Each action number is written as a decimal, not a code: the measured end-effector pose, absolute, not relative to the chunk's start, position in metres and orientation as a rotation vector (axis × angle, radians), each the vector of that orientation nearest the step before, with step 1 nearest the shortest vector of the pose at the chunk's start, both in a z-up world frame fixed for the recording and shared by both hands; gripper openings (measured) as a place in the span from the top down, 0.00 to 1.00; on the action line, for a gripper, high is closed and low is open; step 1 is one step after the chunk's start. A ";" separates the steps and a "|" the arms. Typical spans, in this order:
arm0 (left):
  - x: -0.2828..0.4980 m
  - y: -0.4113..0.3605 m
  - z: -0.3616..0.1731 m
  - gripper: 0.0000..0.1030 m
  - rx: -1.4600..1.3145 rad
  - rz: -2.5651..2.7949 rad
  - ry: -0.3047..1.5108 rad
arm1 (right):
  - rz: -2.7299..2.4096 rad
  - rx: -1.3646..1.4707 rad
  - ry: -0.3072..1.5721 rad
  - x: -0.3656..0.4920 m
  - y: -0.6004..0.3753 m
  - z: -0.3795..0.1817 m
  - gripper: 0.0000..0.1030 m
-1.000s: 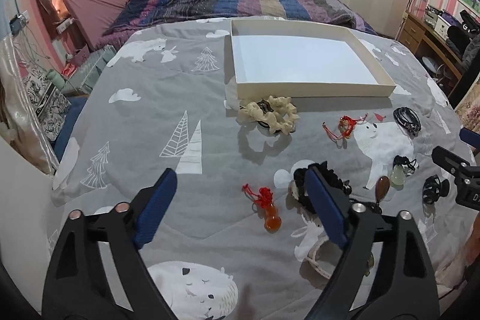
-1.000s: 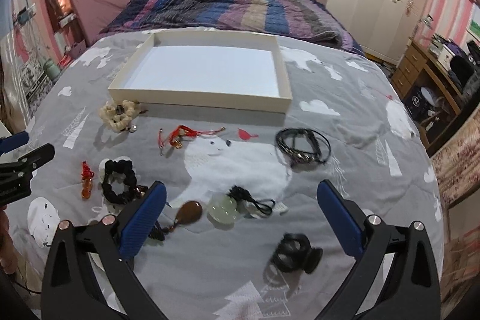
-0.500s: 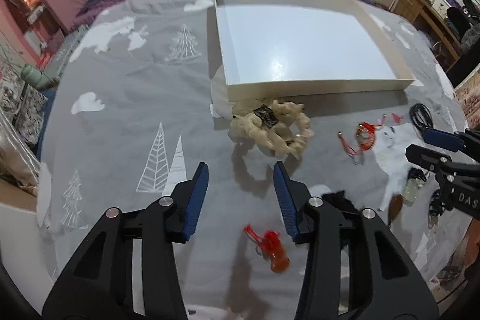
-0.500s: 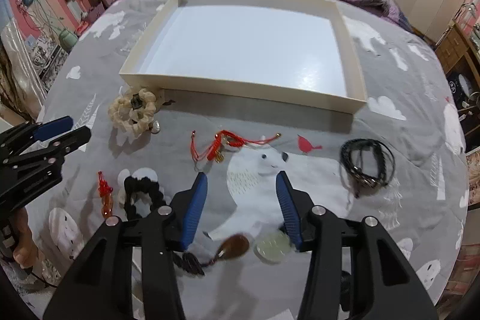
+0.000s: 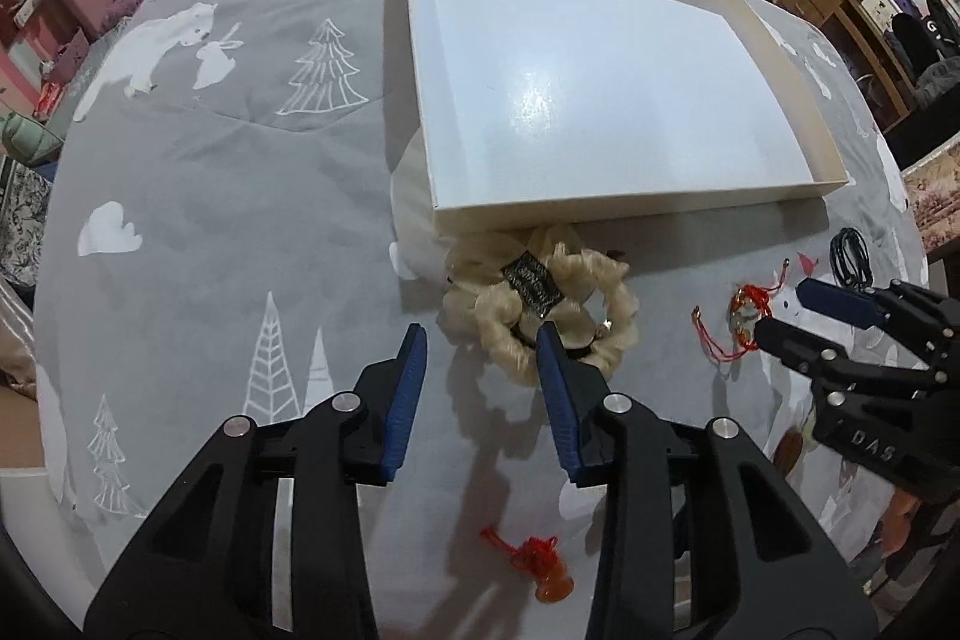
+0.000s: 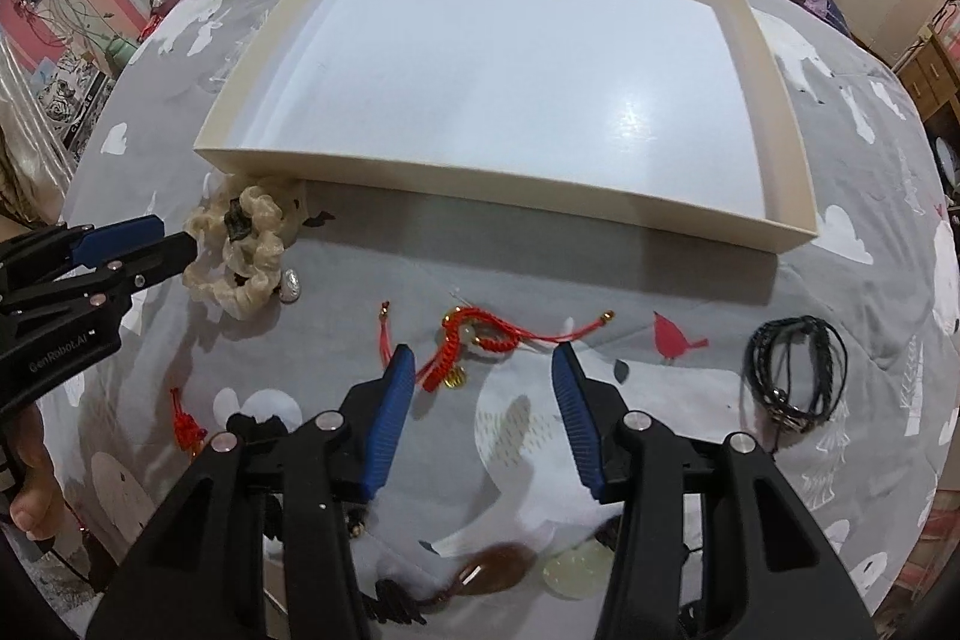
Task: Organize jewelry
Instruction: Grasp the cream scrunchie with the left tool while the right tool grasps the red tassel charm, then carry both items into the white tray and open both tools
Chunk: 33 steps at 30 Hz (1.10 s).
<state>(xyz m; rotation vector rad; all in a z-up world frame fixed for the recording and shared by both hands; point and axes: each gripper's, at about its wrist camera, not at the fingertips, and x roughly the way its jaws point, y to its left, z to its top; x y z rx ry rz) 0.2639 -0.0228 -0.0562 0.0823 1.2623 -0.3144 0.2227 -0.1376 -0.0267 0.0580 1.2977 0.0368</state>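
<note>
Jewelry is all on the bed [image 5: 240, 172], none of it in the box [image 6: 516, 196], so by my reading the sorting has hardly begun and every piece is left to move. Nearest in the left view, at the bottom centre, lies an orange charm [image 5: 549, 577] with a red tassel, below and behind the left hand-held gripper [image 5: 480, 376], whose jaws stand partly apart and hold nothing. Just beyond those blue tips, a little right of centre, is the cream scrunchie [image 5: 540, 316]; the right fingertip seems to sit at its near edge, the left one clear of it, and its far side lies against the box's near wall. In the right view, low in the frame, a brown pendant [image 6: 492, 568] and a pale disc [image 6: 576, 565] lie blurred under the right hand-held gripper [image 6: 483, 376], also partly spread and empty. The red cord bracelet [image 6: 474, 340] lies just ahead between its tips, untouched. At the right edge, well apart, sits a black bracelet [image 6: 792, 370]. Farthest, across the upper middle of both views, the white box stands bare inside.
</note>
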 end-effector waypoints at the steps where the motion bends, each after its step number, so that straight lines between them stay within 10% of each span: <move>1: 0.265 -0.023 -0.058 0.64 0.077 -0.321 1.274 | 0.037 0.061 1.302 0.225 -0.137 -0.029 0.53; 10: 0.274 -0.032 -0.066 0.65 0.088 -0.335 1.293 | 0.035 0.058 1.321 0.236 -0.137 -0.046 0.68; 13: 0.275 -0.034 -0.069 0.88 0.090 -0.351 1.305 | 0.043 0.053 1.311 0.237 -0.137 -0.046 0.79; 17: 0.276 -0.036 -0.070 0.93 0.085 -0.355 1.305 | 0.044 0.055 1.293 0.237 -0.141 -0.044 0.86; 33: 0.273 -0.052 -0.002 0.94 0.090 -0.429 1.161 | -0.001 0.051 1.139 0.242 -0.176 0.027 0.93</move>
